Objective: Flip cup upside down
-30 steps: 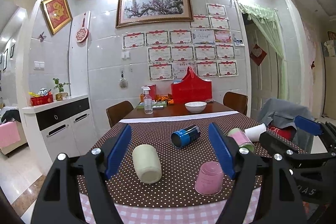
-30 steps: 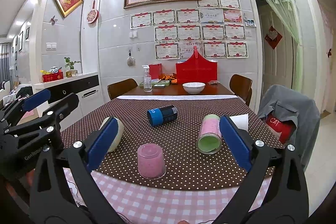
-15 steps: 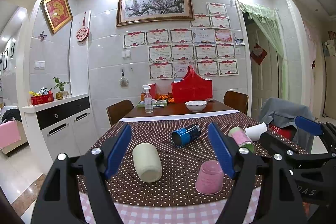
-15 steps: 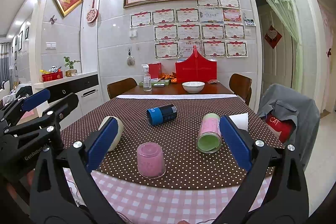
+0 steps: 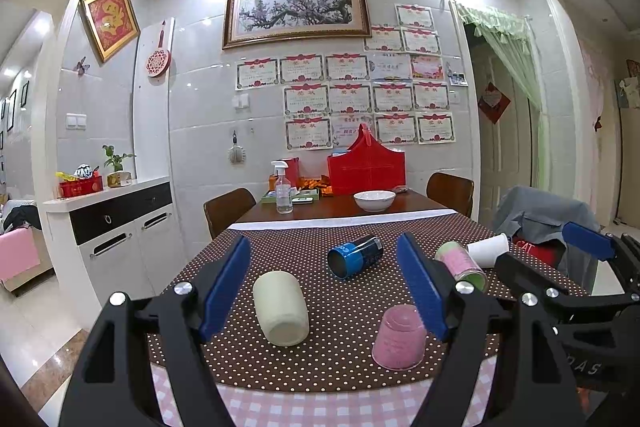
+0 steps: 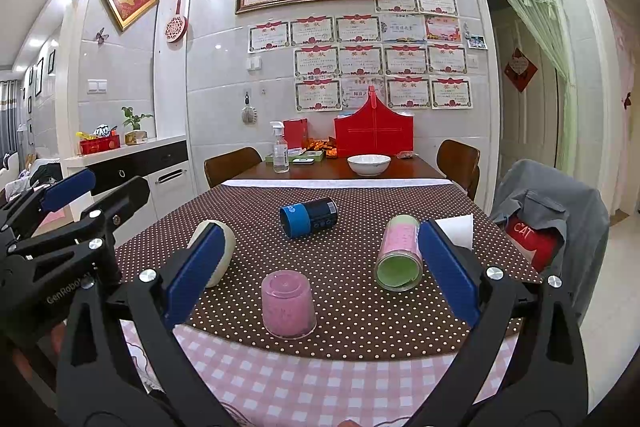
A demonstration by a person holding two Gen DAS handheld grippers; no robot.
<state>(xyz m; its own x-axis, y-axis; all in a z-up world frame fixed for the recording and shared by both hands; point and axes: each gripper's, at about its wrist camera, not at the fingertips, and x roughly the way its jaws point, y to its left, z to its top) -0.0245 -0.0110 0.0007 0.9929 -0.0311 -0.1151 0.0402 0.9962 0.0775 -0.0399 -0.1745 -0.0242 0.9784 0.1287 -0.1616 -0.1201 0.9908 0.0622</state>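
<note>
A pink cup [image 5: 398, 339] [image 6: 287, 303] stands upside down near the front edge of the dotted brown cloth. A cream cup [image 5: 281, 307] [image 6: 214, 251], a blue cup [image 5: 354, 256] [image 6: 308, 217], a pink-and-green cup [image 5: 462, 265] [image 6: 400, 253] and a white paper cup [image 5: 487, 249] lie on their sides. My left gripper [image 5: 325, 286] is open and empty, above the table's front, the cream cup between its fingers in view. My right gripper [image 6: 320, 271] is open and empty, held back from the pink cup.
The table [image 6: 320, 383] has a pink checked cloth at its front edge. A white bowl [image 6: 368, 163], spray bottle [image 6: 280, 154] and red box [image 6: 374, 135] stand at the far end. A chair with a grey jacket [image 6: 548, 215] is on the right, a white cabinet [image 5: 120, 223] on the left.
</note>
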